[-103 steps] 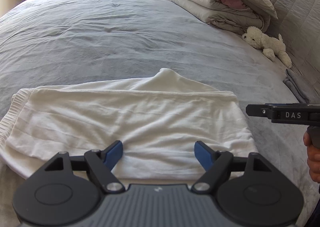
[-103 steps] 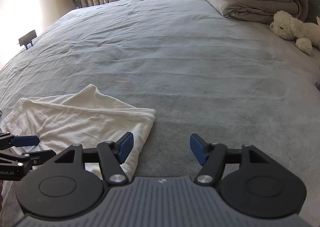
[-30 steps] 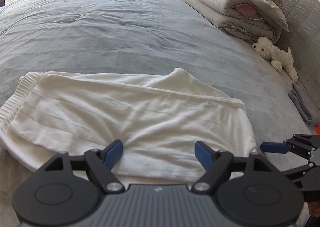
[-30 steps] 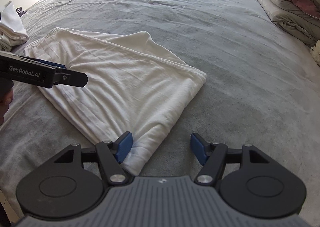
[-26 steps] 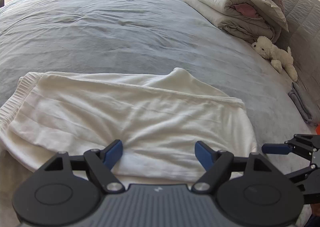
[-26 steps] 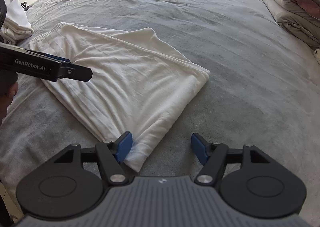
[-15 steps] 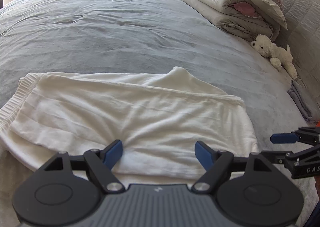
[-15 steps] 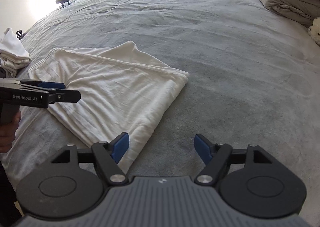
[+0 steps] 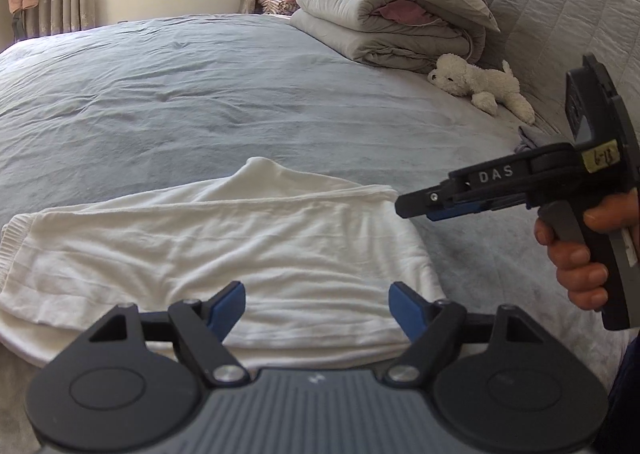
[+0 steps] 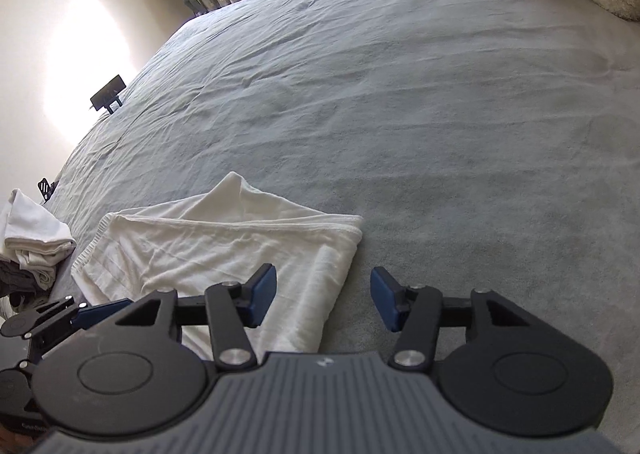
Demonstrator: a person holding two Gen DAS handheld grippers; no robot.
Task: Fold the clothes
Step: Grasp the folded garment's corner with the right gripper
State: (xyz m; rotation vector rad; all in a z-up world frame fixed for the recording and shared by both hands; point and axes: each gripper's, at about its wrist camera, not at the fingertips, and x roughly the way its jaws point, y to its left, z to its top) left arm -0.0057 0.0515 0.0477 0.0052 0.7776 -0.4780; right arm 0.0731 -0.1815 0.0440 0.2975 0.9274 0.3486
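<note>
White folded garment (image 9: 224,250) lies flat near the bed's (image 9: 240,94) near edge, long axis parallel to that edge — ribbed hem at its left end. Left gripper (image 9: 318,304) wide, holding nothing, above garment. Right gripper (image 10: 323,296) closing, empty, over garment's right end.

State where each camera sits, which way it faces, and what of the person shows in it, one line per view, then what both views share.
Left wrist: on the left gripper, angled down over the white garment toward the folded duvet; shows the right hand holding the right gripper.
Right wrist: on the right gripper, jaws closing on nothing, above the garment's right end, facing across the bed; shows the left gripper, no hand.
Shared: garment, bed, plush toy.
</note>
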